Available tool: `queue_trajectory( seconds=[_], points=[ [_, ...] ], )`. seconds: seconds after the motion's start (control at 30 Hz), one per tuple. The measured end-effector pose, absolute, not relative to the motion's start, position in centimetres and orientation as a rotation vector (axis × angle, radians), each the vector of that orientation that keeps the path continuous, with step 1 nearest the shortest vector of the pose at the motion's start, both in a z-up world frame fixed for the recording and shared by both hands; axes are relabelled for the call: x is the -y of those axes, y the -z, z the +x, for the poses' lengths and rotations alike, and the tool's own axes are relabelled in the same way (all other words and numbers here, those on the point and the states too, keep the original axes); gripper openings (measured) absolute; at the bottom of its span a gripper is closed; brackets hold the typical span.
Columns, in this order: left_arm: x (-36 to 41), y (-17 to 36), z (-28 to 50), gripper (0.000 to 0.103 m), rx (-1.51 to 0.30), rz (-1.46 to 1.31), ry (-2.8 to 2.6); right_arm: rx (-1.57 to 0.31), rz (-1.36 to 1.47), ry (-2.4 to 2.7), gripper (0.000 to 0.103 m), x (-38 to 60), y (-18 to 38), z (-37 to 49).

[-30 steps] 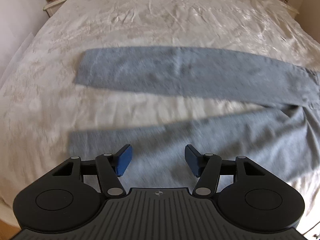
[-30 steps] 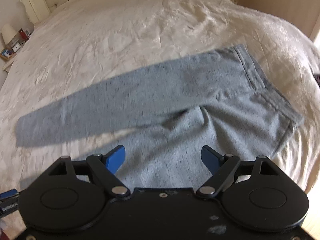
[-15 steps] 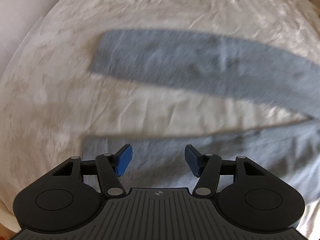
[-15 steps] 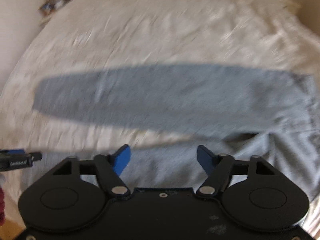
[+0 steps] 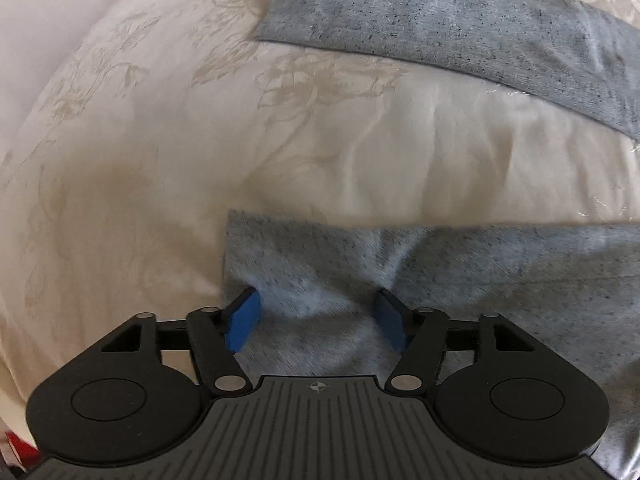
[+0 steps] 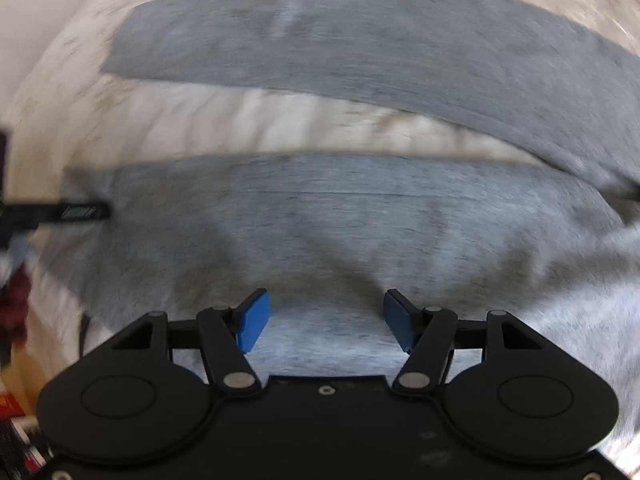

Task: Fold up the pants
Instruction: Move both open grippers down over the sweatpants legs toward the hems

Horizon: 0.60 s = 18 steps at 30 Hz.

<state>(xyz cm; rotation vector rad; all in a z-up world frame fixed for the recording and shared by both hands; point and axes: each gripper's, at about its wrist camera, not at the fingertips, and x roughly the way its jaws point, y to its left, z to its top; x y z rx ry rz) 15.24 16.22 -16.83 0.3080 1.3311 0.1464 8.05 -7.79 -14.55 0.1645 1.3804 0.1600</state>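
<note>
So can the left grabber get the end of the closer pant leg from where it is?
Probably yes. The left gripper is open, right over the near pant leg by its hem, fingers seemingly pressing into the cloth. Nothing lies between them.
</note>
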Motion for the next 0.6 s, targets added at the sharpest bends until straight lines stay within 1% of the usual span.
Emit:
queue_trajectory(
  seconds=[0.07,0.13,0.23,0.3,0.33,0.37,0.4,0.43,0.6],
  points=[
    [-15.7,16.9,15.3,0.067,-1.322,0.365,-0.127,-1.327,0.156,-0.141,0.066,7.9,13.6,7.1],
    [-15.3,16.9,15.0,0.069,-1.307,0.398,-0.125,-1.330,0.188,-0.086,0.066,9.3,13.7,6.3],
    [-15.4,16.8,14.4,0.075,-1.287,0.395,-0.137,-1.405,0.158,0.086,0.063,12.8,15.5,4.8],
    [-15.4,16.7,14.3,0.075,-1.289,0.382,-0.138,-1.481,0.184,0.197,0.061,15.9,17.2,3.5],
    [-15.5,16.5,14.3,0.073,-1.288,0.382,-0.139,-1.504,0.224,0.240,0.061,17.4,17.5,2.8],
    [-15.3,15.9,14.1,0.064,-1.276,0.394,-0.144,-1.513,0.245,0.270,0.061,18.6,17.4,2.2],
    [-14.8,15.1,13.9,0.059,-1.251,0.412,-0.143,-1.511,0.250,0.281,0.058,19.3,17.0,1.9],
    [-14.2,14.6,13.7,0.057,-1.228,0.421,-0.132,-1.487,0.246,0.273,0.058,19.7,16.1,1.6],
    [-8.7,10.0,10.2,0.057,-1.161,0.294,0.079,-1.327,0.319,0.158,0.058,19.4,12.1,2.2]
  ],
)
